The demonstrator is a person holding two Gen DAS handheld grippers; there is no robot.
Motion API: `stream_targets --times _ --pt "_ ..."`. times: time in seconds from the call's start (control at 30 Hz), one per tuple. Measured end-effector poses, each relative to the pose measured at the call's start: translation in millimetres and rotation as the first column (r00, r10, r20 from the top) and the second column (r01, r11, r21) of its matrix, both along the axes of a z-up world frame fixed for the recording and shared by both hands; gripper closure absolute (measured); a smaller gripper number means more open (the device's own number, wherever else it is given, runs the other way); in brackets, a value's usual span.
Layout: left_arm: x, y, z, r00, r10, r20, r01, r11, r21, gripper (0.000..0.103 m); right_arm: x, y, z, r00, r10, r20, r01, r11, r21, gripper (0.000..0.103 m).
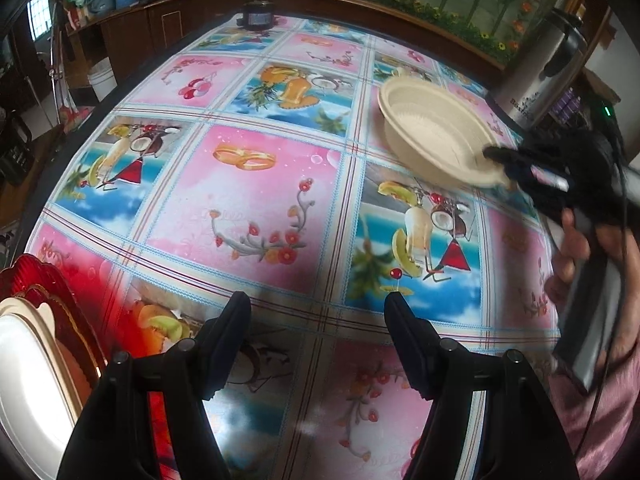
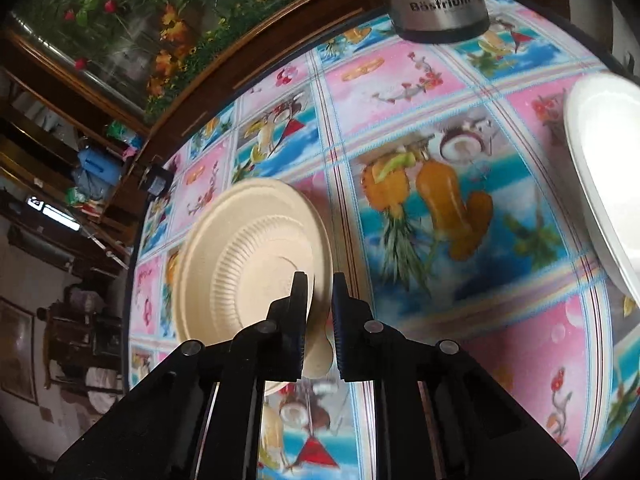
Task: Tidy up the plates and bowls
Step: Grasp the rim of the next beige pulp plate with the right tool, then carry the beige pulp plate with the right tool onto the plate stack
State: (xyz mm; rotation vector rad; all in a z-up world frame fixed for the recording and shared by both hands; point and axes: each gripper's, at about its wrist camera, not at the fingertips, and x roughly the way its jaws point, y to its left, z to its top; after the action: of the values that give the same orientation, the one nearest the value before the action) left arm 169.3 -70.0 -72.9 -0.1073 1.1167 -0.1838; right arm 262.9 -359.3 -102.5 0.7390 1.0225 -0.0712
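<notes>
A beige ribbed paper bowl (image 1: 436, 128) hangs tilted above the colourful tablecloth at the far right. My right gripper (image 1: 508, 166) is shut on its near rim. In the right wrist view the bowl (image 2: 248, 256) stands on edge between the closed fingers of the right gripper (image 2: 318, 280). My left gripper (image 1: 318, 306) is open and empty low over the table. A white plate (image 1: 24, 384) lies stacked on a beige plate (image 1: 45, 316) on a red tray (image 1: 40, 276) at the lower left.
A steel thermos (image 1: 540, 72) stands at the back right of the table, also in the right wrist view (image 2: 436, 0). A white plate (image 2: 604, 176) lies at the right in that view. A small dark jar (image 1: 256, 14) stands at the table's far edge.
</notes>
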Motion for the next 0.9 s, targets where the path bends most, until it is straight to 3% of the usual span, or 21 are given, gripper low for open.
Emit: stream_targets --times 0.27,0.47,0.67,0.9 --pt "0.8 0.2 19.9 0.999 0.012 0.036 -0.012 1.000 -0.018 0.030 -69.4 -0.5 6.9 0.986 0.167 0.013 -0.167 0.986 0.019 0.092" --pt "12.8 -9.5 13.2 0.999 0.013 -0.042 -0.017 0.996 -0.086 0.026 -103.2 1.7 10.3 0.946 0.315 0.079 -0.320 0.946 0.059 0.092" --pt "17.0 -21.9 -0.1 0.994 0.018 -0.110 -0.030 0.994 -0.106 0.026 -105.5 -12.2 6.0 0.947 0.302 0.110 -0.313 0.944 0.103 0.081" --pt "16.8 -37.4 -4.8 0.991 0.004 -0.132 -0.022 0.991 -0.135 0.026 -107.3 -18.8 7.6 0.956 0.271 0.112 -0.285 0.949 0.133 0.081"
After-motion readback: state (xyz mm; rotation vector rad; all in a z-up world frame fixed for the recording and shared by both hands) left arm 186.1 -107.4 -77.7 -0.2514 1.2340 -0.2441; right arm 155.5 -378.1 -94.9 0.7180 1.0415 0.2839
